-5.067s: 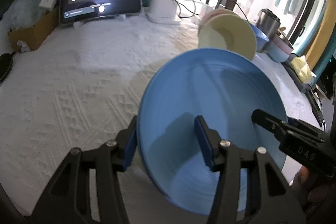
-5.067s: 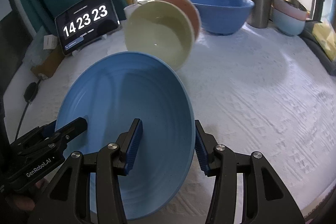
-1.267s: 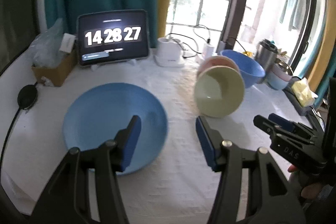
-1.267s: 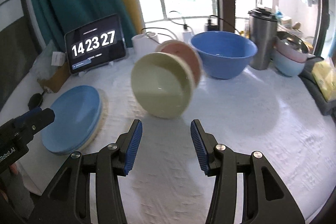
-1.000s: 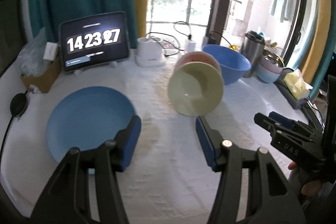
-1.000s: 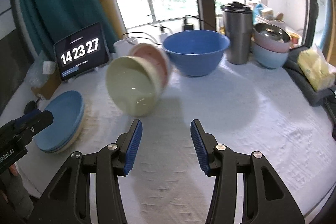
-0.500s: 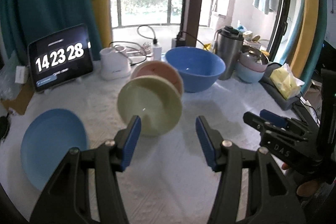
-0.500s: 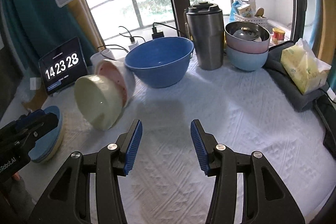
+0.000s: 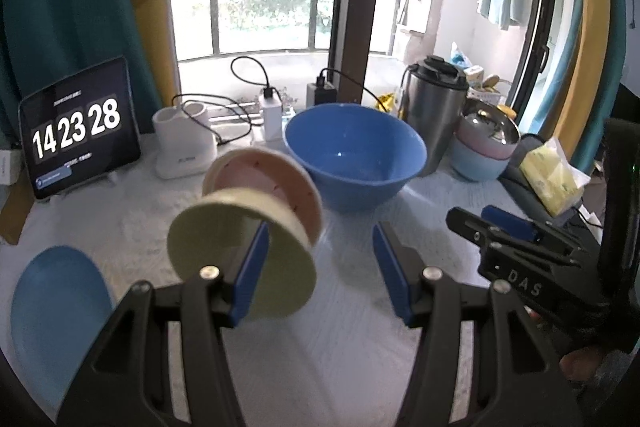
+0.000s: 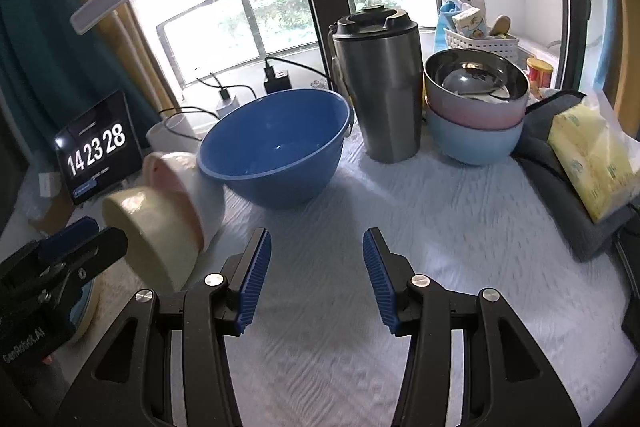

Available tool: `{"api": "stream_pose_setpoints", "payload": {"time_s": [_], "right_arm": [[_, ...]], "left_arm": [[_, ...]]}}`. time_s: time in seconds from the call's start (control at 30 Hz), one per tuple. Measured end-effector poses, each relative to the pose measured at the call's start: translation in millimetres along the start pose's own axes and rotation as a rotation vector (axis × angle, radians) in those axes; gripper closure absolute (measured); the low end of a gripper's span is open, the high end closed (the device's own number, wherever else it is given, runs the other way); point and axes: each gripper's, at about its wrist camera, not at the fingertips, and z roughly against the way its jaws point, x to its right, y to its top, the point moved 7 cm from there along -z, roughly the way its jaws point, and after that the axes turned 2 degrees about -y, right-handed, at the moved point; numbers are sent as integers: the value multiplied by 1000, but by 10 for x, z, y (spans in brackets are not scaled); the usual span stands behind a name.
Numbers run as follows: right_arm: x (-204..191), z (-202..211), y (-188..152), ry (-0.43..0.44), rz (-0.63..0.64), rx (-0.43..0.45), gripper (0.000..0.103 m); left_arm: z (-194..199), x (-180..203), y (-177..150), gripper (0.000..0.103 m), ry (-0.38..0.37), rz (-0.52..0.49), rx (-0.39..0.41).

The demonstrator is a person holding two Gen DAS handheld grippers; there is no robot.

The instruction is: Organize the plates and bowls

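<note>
- Reaching toward the big blue bowl (image 10: 276, 147), both the left gripper (image 9: 316, 267) and the right gripper (image 10: 316, 279) stand released, holding nothing.
- Grip the far rim from both sides, avoiding the tilted green bowl (image 9: 240, 259) near left.

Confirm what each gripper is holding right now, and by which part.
Nothing. The left gripper and right gripper both have open, empty jaws above the white tablecloth.

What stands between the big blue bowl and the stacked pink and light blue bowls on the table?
A steel tumbler with a black lid stands between the big blue bowl and the stacked bowls, clearest in the right wrist view.
</note>
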Motion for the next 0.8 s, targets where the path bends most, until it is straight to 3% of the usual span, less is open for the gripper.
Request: {"api": "stream_pose_setpoints", "payload": {"time_s": [0.47, 0.8], "right_arm": [[185, -469, 475, 17, -70, 23, 53], [210, -831, 505, 48, -127, -24, 53]], "left_arm": [[-384, -23, 246, 47, 21, 3, 6], [-531, 0, 215, 47, 30, 2, -16]]}}
